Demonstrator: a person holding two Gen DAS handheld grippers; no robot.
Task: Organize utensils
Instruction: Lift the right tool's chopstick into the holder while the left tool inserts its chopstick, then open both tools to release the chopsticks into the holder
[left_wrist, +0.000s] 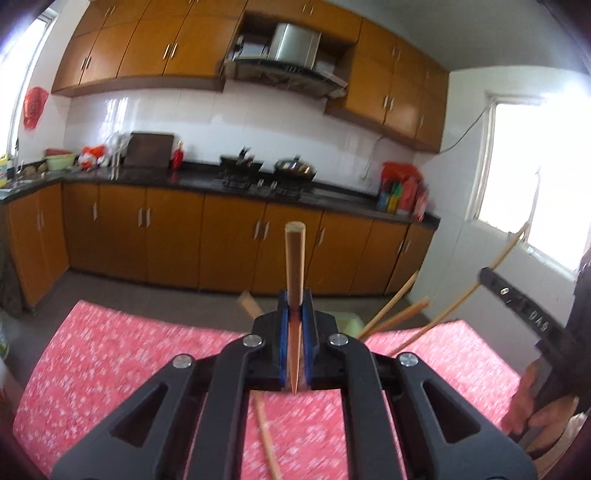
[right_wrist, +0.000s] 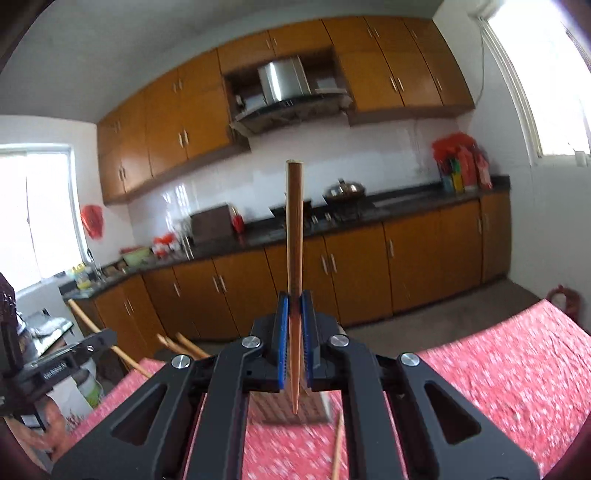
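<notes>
- Home kitchen.
- Orange-brown wall cabinets (left_wrist: 155, 48) and base cabinets (left_wrist: 229, 243).
- Steel range hood (left_wrist: 291, 48) above gas stove (left_wrist: 258, 179) with wok (left_wrist: 295, 168).
- Dark countertop (left_wrist: 332, 197), white tiled wall (left_wrist: 229, 122).
- Red patterned tablecloth (left_wrist: 122, 354) up front.

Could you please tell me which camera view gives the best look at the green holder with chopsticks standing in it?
The left wrist view: the green holder peeks out just behind the left gripper, chopsticks fanning from it. The right wrist view shows only a few chopstick ends at the table edge; the holder itself is hidden there.
</notes>
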